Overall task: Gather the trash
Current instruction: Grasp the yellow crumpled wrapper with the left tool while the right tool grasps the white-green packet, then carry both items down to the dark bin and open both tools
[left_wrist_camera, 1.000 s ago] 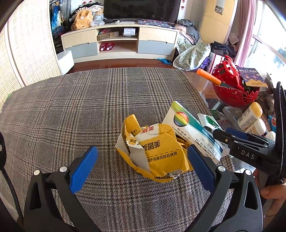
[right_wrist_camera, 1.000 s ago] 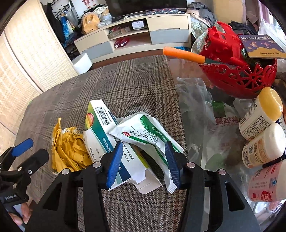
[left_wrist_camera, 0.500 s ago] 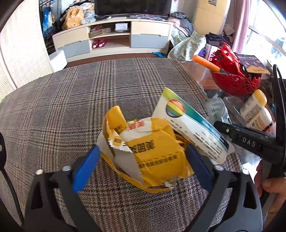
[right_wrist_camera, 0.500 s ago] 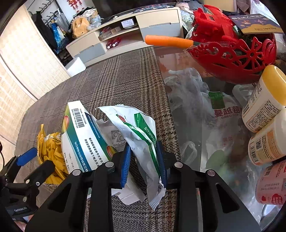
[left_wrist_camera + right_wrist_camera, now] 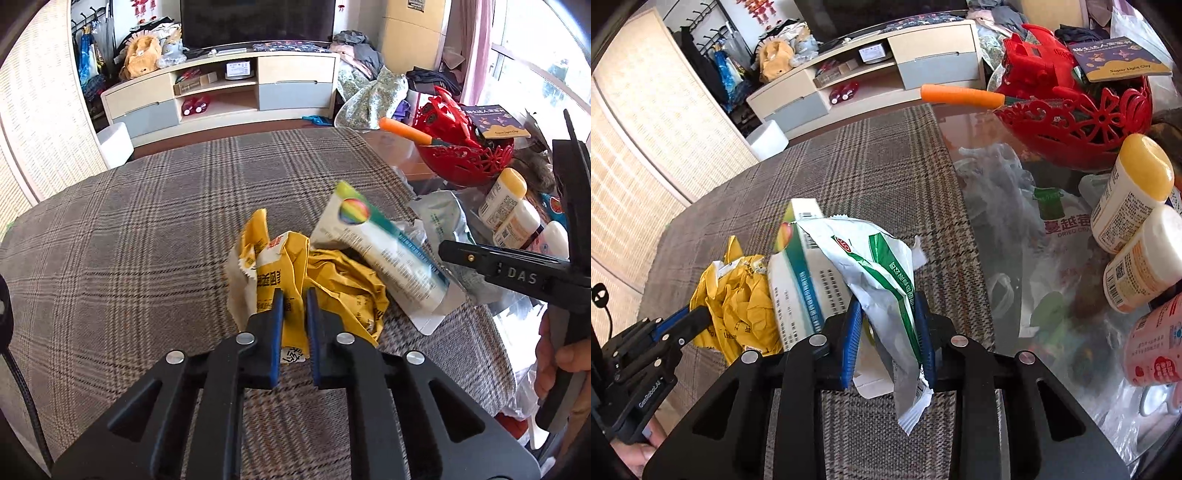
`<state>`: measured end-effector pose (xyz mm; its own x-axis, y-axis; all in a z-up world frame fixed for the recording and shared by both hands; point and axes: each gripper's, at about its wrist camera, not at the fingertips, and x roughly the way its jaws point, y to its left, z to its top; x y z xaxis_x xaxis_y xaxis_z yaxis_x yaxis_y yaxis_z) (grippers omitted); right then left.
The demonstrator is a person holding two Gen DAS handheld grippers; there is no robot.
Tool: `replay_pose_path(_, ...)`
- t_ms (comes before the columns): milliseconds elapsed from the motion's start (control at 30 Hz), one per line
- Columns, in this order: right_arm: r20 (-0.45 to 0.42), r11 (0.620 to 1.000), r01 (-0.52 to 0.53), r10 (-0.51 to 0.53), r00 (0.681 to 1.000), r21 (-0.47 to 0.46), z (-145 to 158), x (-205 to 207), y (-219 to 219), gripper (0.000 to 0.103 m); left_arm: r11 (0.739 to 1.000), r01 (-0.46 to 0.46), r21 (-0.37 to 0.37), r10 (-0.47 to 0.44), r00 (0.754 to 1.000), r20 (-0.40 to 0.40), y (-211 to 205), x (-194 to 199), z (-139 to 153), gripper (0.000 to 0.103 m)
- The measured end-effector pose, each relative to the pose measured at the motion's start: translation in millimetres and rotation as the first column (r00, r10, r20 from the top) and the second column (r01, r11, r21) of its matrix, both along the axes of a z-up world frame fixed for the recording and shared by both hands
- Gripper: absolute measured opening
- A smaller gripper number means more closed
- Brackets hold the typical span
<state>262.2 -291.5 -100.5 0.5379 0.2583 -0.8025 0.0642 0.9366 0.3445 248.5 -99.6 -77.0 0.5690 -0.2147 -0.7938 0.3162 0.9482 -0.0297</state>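
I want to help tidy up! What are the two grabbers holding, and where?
Left gripper is closing on the yellow wrapper's crumpled near edge. Right gripper pinches the white-green packet near its lower end.

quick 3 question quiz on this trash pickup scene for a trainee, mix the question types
1. True or false: the left gripper has its jaws around the yellow wrapper.
2. Multiple choice: what sits between the right gripper's pads? A) the carton alone B) the white and green pouch together with the flap end of the white and teal carton C) a bottle
3. Fill in: the orange handle sticks out of the red ____.

Key
1. True; the jaws are closing, and the crumpled wrapper is between them.
2. B
3. basket
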Motion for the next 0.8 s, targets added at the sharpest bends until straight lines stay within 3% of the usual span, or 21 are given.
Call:
replay_pose_path(433, 0.043, 1.0, -0.029, 0.029, 0.999, -0.005, 31.4, -53.3, 25.2, 0.029, 1.0, -0.001, -0.011, 0.001, 0.999, 0.033, 35.5, -59.0, 19.2, 0.005)
replay_pose_path(800, 0.049, 0.999, -0.02, 0.018, 0.999, 0.029, 54.2, -154.7, 31.2, 0.029, 0.998, 0.003, -0.058, -0.001, 0.999, 0.046, 49.1, -165.3, 42.5, 0.006)
